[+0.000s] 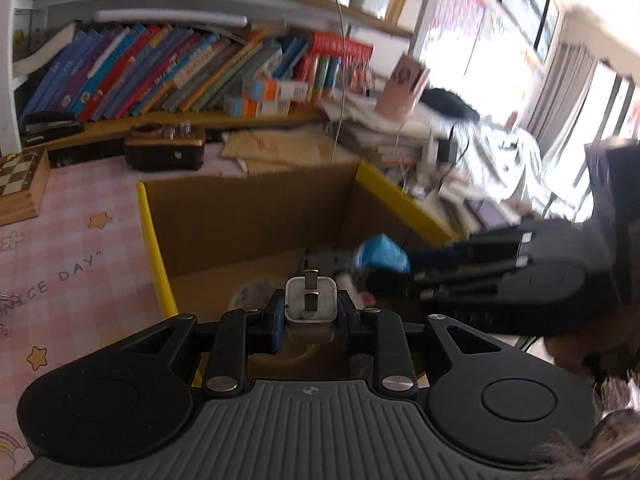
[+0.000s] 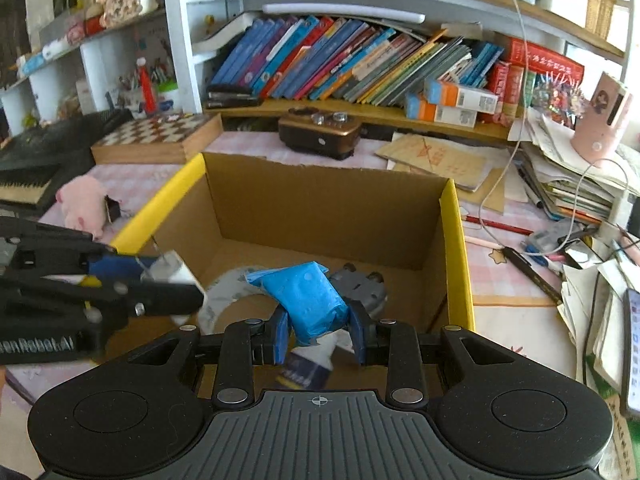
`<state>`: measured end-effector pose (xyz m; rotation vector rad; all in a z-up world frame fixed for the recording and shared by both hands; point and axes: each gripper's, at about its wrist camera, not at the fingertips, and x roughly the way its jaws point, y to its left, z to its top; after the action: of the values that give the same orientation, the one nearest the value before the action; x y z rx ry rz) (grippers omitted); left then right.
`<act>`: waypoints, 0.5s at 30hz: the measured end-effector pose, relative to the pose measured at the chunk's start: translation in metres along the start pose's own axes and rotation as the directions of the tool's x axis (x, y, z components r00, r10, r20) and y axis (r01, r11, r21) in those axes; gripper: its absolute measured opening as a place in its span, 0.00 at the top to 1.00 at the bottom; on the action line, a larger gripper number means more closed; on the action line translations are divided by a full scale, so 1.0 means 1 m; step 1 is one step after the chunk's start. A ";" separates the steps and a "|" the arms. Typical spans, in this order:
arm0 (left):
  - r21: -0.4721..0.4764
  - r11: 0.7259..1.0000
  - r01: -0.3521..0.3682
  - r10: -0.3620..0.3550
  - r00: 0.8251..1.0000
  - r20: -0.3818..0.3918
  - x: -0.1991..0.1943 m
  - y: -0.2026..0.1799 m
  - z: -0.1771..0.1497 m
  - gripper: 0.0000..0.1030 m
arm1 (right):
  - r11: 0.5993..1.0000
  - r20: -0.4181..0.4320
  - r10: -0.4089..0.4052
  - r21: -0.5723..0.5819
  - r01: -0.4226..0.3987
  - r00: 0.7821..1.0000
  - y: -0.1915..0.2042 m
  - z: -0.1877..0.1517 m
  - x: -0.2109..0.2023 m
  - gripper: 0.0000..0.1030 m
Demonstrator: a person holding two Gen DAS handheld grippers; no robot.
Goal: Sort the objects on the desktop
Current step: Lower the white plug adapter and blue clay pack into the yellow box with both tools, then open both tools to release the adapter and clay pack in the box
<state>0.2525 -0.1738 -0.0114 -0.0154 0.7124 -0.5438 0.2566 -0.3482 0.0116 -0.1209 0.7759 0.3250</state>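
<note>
An open cardboard box [image 2: 456, 248] with yellow-taped side rims stands on the pink checked desk, and both grippers hang over it. My right gripper [image 2: 320, 324] is shut on a blue plastic packet [image 2: 316, 296]; the left wrist view shows the same packet [image 1: 382, 256] at the tip of the right gripper [image 1: 372, 270]. My left gripper [image 1: 310, 314] is shut on a white square plug [image 1: 310, 300], its metal prongs facing the camera. In the right wrist view the plug [image 2: 174, 270] hangs above the box's left rim. A grey tape roll [image 2: 224, 292] and a grey object [image 2: 362, 282] lie in the box [image 1: 150, 240].
Behind the box sit a brown radio-like case [image 2: 320, 136] and a wooden chessboard box [image 2: 160, 136]. A pink plush toy [image 2: 82, 204] lies at the left. Pens [image 2: 532, 272], a cable and stacked papers [image 2: 572, 184] crowd the right side. Leaning books [image 2: 340, 64] fill the shelf.
</note>
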 end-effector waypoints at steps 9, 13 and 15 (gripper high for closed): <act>0.075 0.997 -0.010 0.016 0.996 -0.083 0.023 -0.013 -0.004 0.77 | 0.999 -0.035 0.038 -0.030 -0.039 0.999 -0.011 0.004 0.017 0.70; 0.062 0.998 -0.006 0.012 0.996 -0.093 0.028 -0.013 -0.004 0.77 | 0.998 -0.052 0.051 -0.035 -0.053 0.997 -0.013 0.006 0.024 0.70; 0.059 0.998 -0.006 0.011 0.995 -0.096 0.030 -0.013 -0.003 0.77 | 0.998 -0.064 0.060 -0.033 -0.062 0.996 -0.014 0.006 0.028 0.70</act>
<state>0.2632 -0.1995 -0.0299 0.0688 0.7903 -0.5597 0.2836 -0.3537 -0.0041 -0.1408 0.8377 0.3939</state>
